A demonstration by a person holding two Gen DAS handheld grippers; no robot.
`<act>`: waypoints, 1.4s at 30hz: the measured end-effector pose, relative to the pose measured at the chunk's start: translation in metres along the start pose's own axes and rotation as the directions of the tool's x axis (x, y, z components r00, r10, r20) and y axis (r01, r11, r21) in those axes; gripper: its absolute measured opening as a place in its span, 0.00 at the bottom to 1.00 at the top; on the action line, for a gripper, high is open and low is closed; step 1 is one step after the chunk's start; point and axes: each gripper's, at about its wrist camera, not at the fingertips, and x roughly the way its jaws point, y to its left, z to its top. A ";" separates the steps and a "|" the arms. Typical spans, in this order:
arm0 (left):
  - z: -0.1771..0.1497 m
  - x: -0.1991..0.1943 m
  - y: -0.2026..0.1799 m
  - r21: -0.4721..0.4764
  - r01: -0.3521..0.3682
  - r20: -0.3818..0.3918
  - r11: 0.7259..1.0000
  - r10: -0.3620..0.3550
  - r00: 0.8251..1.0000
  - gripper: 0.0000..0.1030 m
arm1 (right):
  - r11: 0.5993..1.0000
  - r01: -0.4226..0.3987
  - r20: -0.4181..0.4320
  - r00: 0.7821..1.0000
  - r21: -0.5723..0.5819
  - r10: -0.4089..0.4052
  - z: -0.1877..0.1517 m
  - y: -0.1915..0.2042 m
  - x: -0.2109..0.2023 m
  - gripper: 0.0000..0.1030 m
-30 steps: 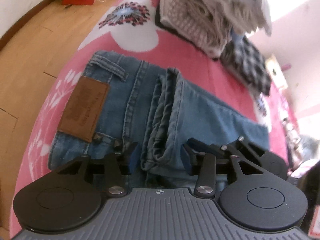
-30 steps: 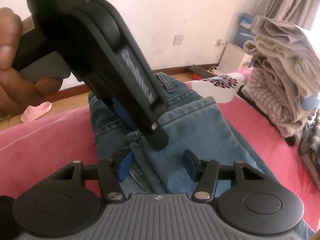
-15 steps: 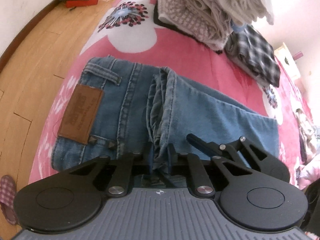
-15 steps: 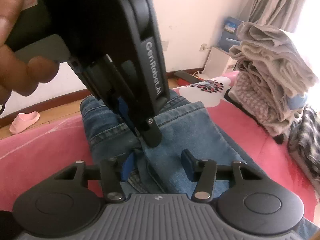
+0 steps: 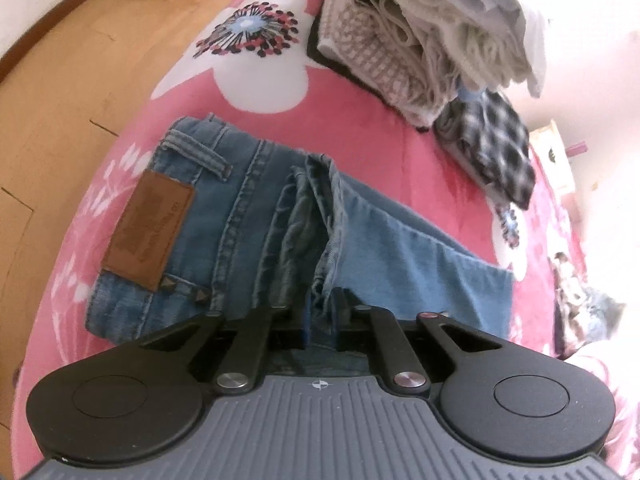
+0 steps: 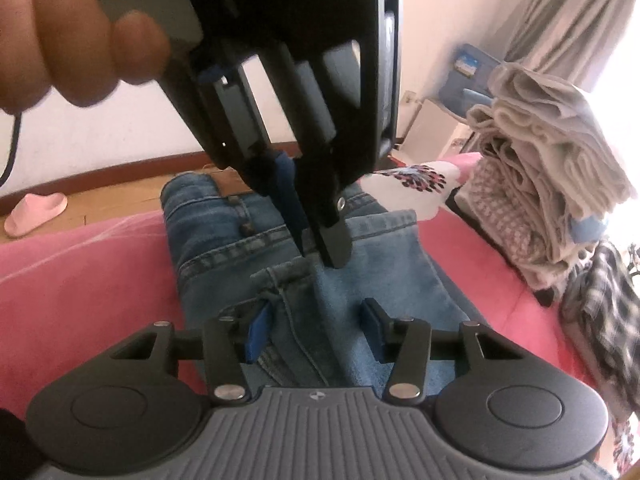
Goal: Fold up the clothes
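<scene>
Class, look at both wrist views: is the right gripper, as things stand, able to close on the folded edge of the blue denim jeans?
Probably yes. The right gripper is open with the blue denim jeans' folded edge lying between its pads. The left gripper is shut on the same fold just ahead, close but apparently not blocking.

A pink bedspread (image 5: 280,112) printed with big white flowers covers the bed, and beside it runs a light wooden floor (image 5: 60,92) edged by a dark skirting board (image 6: 100,172) under a plain white wall (image 6: 120,120). A pink slipper (image 6: 34,213) lies on the floor near that wall. Grey curtains (image 6: 568,20) hang at the right, where bright daylight washes in from a window (image 6: 624,60).
</scene>
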 end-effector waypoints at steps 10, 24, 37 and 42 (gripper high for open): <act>-0.008 0.003 0.013 0.051 -0.038 -0.059 0.998 0.041 0.997 0.10 | 1.000 -0.013 -0.019 1.000 -0.021 0.013 0.000 0.005 0.004 0.53; -0.010 -0.002 0.027 0.084 -0.048 -0.038 0.995 0.051 0.998 0.33 | 0.999 -0.023 -0.041 0.999 0.027 0.024 0.003 0.005 0.007 0.12; 0.007 0.029 0.035 -0.061 0.032 -0.113 0.998 -0.039 0.993 0.38 | 0.994 -0.018 -0.017 1.000 0.108 0.020 -0.001 -0.002 0.003 0.06; 0.006 0.031 0.026 -0.039 0.010 -0.108 0.999 -0.014 0.994 0.16 | 0.999 -0.014 0.008 1.000 0.048 0.013 -0.005 0.001 -0.005 0.18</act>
